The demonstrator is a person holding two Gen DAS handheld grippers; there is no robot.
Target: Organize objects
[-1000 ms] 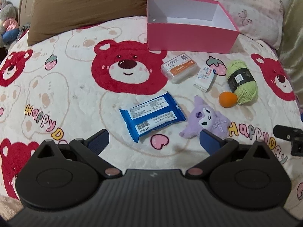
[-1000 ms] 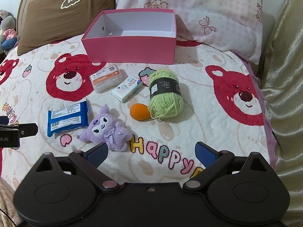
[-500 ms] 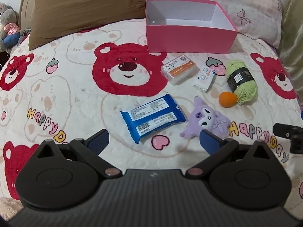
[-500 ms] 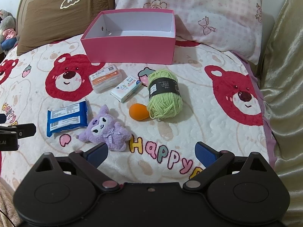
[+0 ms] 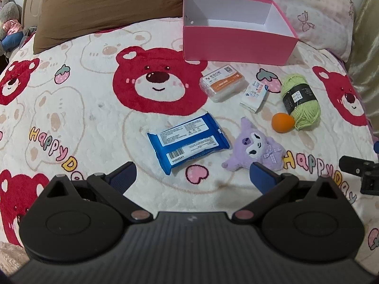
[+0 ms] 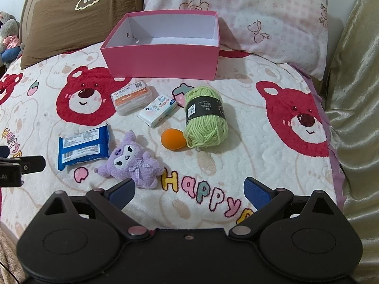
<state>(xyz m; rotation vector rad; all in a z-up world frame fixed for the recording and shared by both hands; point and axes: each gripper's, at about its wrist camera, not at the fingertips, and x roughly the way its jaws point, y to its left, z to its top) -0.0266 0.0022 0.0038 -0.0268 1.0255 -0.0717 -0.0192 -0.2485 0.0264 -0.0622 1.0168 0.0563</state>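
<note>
My left gripper hangs wide open and empty, the wipes just ahead between its fingers and the plush by its right finger. My right gripper is spread wide too, empty, plush at its left finger, yarn and box farther ahead. Each gripper shows cut off at the other view's edge, and the package print is unreadable.

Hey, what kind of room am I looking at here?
Most likely a bedroom: a bear-print blanket covers a bed, with a brown pillow and a pink pillow at its head.
</note>
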